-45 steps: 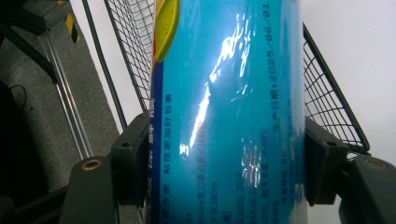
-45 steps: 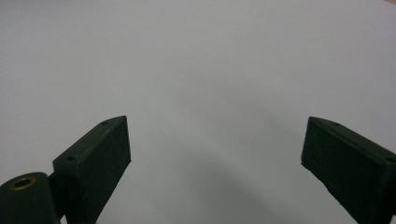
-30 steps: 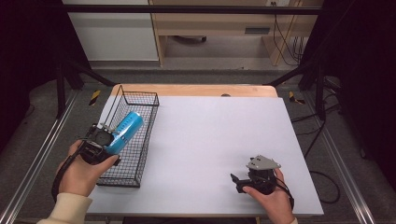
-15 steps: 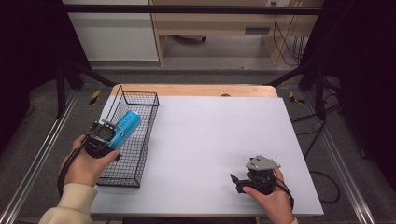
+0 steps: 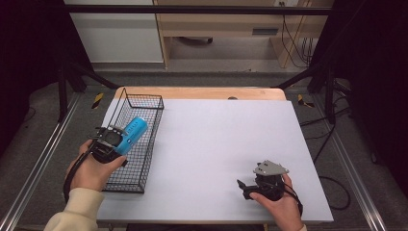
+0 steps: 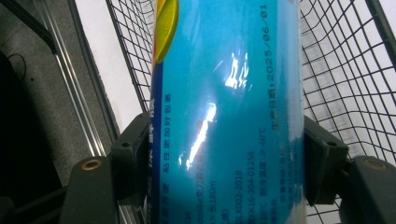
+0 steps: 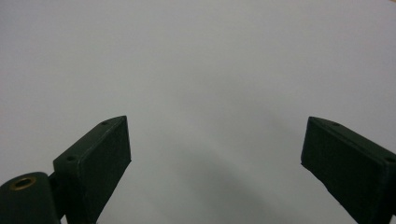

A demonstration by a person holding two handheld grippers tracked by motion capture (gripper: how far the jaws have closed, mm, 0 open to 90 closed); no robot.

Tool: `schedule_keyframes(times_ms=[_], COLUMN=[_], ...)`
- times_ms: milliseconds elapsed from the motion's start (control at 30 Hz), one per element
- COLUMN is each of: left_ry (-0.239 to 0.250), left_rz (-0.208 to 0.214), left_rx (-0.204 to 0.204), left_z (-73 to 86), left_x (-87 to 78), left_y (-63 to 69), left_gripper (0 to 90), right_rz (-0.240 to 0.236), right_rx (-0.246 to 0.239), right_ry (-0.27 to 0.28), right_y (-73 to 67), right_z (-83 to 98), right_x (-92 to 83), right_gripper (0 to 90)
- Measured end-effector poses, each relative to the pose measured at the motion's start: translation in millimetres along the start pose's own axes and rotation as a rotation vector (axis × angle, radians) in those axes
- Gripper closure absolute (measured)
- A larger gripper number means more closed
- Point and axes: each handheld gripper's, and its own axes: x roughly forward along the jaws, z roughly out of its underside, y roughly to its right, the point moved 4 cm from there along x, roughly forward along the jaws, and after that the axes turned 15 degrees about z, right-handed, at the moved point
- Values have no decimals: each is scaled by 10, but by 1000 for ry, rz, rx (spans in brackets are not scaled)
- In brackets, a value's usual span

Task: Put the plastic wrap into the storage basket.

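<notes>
Left gripper point(image 5: 117, 140) pinches a blue can point(image 5: 131, 134), jaws pressed on both sides. Since 1 second ago it has slid toward 7 o'clock, nearer the person, the can still over the wire basket point(image 5: 144, 103) at the table's point(image 5: 216, 139) 9 o'clock edge. Probably lifting it out. Right gripper point(image 5: 243, 187) rests spread at 5 o'clock, holding nothing. Can print reads "2025/06/01"; other characters too blurred.

Blue can point(image 6: 229, 112) reads "2025/06/01"
</notes>
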Motion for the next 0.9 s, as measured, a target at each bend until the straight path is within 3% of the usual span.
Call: schedule_keyframes(times_ms=[900], left_ry=[-48], left_rz=[24], left_rx=[-1], left_z=[-22], left_x=[166], left_y=[0], left_gripper=[318], right_rz=[-1], right_rx=[-4], right_ry=[-6], right_y=[-7], right_z=[5], right_x=[5], right_gripper=[87])
